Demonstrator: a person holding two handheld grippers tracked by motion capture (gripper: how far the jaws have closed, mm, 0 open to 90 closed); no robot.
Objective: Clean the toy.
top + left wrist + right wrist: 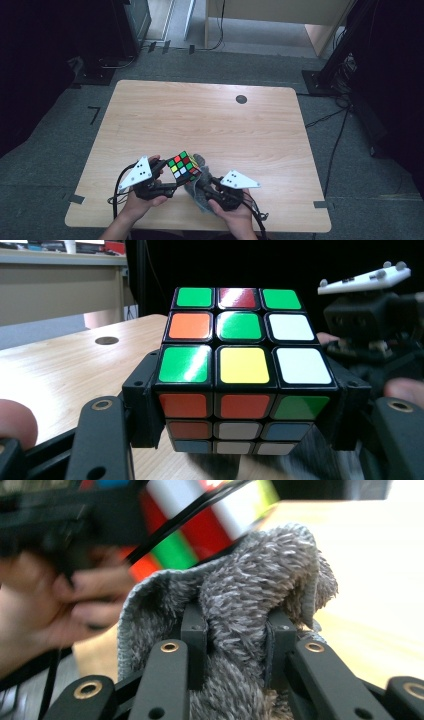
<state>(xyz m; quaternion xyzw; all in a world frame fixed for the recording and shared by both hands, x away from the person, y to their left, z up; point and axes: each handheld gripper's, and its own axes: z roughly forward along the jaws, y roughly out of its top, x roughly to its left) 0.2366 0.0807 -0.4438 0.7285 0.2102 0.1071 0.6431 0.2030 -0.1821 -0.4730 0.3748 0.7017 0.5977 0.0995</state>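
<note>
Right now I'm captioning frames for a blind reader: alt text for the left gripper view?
A scrambled Rubik's cube is clamped between the left gripper's black jaws above a wooden table; the right gripper is blurred behind it.

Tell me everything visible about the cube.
The cube is a three-by-three puzzle cube, scrambled, with glossy stickers on black plastic. The face toward the high camera mixes green, red, orange, white and yellow; another shows orange, green and white. The left gripper clamps it by two opposite sides, holding it tilted above the near edge of the table. The grey cloth in the right gripper lies against one face.
</note>
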